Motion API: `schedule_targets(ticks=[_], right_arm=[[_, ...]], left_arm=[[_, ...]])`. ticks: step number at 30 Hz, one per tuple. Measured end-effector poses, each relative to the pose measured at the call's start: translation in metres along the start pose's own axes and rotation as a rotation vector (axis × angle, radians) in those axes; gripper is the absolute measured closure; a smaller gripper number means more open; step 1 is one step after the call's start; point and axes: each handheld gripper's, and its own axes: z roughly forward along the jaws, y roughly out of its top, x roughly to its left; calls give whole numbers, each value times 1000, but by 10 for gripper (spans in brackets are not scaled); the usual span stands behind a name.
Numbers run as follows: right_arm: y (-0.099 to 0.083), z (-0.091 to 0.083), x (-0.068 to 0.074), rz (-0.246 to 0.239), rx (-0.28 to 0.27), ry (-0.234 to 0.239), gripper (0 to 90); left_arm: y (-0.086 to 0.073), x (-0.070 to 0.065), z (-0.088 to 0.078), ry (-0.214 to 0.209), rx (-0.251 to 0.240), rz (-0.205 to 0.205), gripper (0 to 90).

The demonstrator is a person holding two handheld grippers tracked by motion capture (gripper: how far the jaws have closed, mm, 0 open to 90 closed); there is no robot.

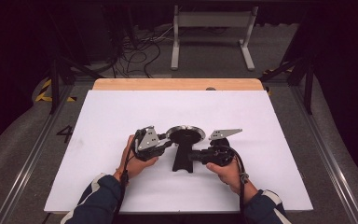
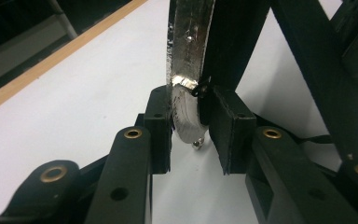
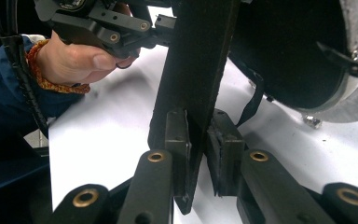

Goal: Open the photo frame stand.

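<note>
Stand (image 1: 183,151), probably handle toward person

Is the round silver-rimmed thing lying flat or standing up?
Lying flat. In the high view the black disc with the silver rim faces up on the white table, its black handle stretched along the surface.

A ring-headed stand (image 1: 184,144) lay near the middle of the table (image 1: 102,121), its ring end toward the far edge and its flat base toward the person. The left gripper (image 1: 167,141) sat at the ring's left rim, the right gripper (image 1: 192,157) at the stem's right side.
</note>
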Motion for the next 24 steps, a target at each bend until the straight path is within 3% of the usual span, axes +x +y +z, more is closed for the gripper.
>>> schedule_targets(ticks=[8, 10, 24], right_arm=[[-2, 0, -1, -3, 5, -10, 793], [-2, 0, 0, -5, 10, -13, 792], [-6, -1, 0, -23, 33, -35, 785]], left_arm=[[0, -3, 1, 27, 5, 23, 710], [-1, -4, 1, 19, 1, 10, 712], [-2, -6, -1, 1, 8, 28, 736]])
